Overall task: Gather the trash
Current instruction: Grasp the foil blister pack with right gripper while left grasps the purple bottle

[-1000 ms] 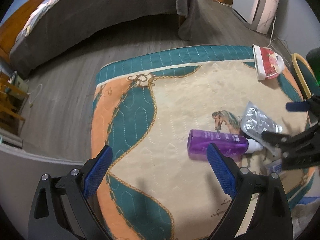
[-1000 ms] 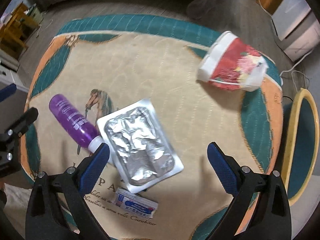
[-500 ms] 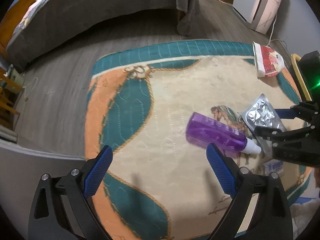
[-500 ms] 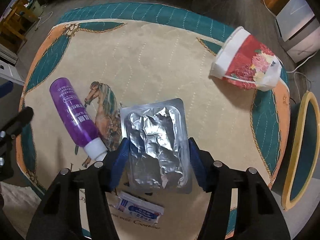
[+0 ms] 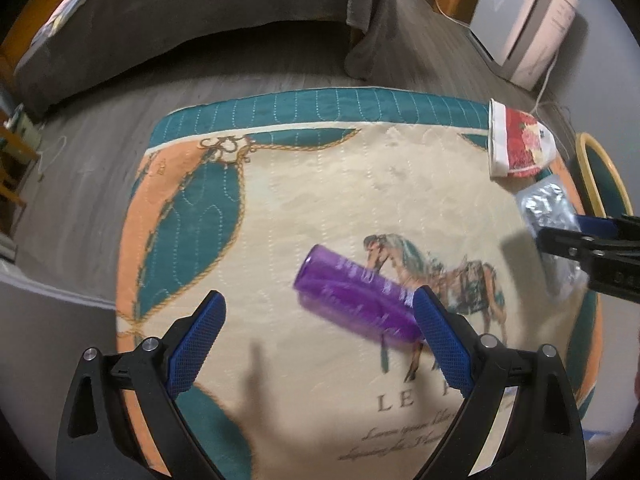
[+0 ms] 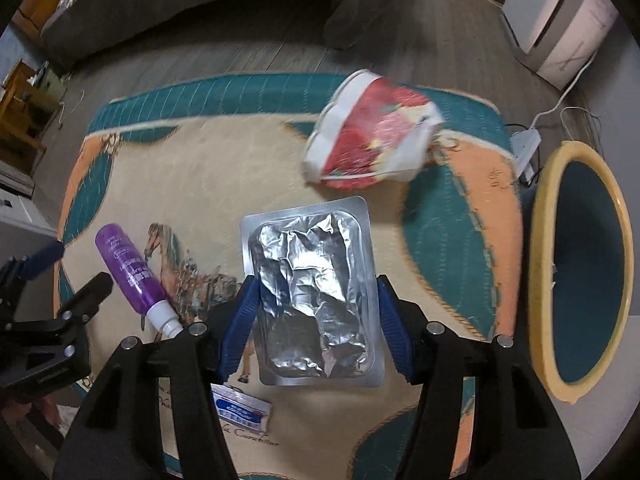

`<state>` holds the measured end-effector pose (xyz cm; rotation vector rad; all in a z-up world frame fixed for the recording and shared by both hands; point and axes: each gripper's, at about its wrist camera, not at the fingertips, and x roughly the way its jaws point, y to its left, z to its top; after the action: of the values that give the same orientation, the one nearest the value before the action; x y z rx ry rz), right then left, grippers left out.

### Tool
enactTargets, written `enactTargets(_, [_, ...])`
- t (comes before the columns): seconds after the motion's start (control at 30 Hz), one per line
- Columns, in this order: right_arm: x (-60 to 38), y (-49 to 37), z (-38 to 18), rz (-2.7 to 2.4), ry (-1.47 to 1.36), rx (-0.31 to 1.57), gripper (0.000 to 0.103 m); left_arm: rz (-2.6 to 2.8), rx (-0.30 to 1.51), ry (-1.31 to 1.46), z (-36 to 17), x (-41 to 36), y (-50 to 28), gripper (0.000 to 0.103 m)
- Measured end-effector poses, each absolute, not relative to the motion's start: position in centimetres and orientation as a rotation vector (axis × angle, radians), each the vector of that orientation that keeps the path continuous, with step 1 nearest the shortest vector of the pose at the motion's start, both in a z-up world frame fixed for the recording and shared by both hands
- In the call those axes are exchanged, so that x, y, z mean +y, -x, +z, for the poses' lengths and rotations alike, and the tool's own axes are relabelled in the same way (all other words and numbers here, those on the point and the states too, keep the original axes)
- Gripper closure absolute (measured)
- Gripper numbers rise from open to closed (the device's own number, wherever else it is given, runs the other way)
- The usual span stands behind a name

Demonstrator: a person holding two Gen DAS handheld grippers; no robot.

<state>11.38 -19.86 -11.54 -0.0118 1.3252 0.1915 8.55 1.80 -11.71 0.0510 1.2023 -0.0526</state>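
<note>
My right gripper (image 6: 312,320) is shut on a silver foil blister pack (image 6: 312,288), held by its two long edges above the patterned cloth; the pack also shows in the left wrist view (image 5: 550,216). My left gripper (image 5: 318,344) is open over the cloth, with a purple bottle (image 5: 356,304) lying on its side near the right finger; it also shows in the right wrist view (image 6: 130,268). A crushed red and white paper cup (image 6: 372,144) lies at the far right of the cloth. A small blue and white packet (image 6: 242,408) lies near the front edge.
A bin with a yellow rim and teal inside (image 6: 584,272) stands right of the covered table (image 6: 192,152). A grey sofa (image 5: 160,32) and a white appliance (image 5: 528,20) stand beyond on the wooden floor.
My right gripper closed on the foil pack and lifted it, moving right toward the bin. My left gripper moved closer to the purple bottle and stayed open.
</note>
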Motion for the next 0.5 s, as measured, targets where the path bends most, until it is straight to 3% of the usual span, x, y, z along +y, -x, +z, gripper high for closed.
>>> enactTargets(0.13, [-21.9, -11.0, -10.4, 0.2, 0.007, 1.304, 0.045, -0.04, 1.226, -0.042, -12.8, 0.7, -8.9, 0.011])
enactTargets(0.5, [-22.3, -11.7, -11.3, 0.212, 0.007, 1.299, 0.045, -0.077, 1.259, -0.041, -14.5, -1.5, -9.7, 0.035])
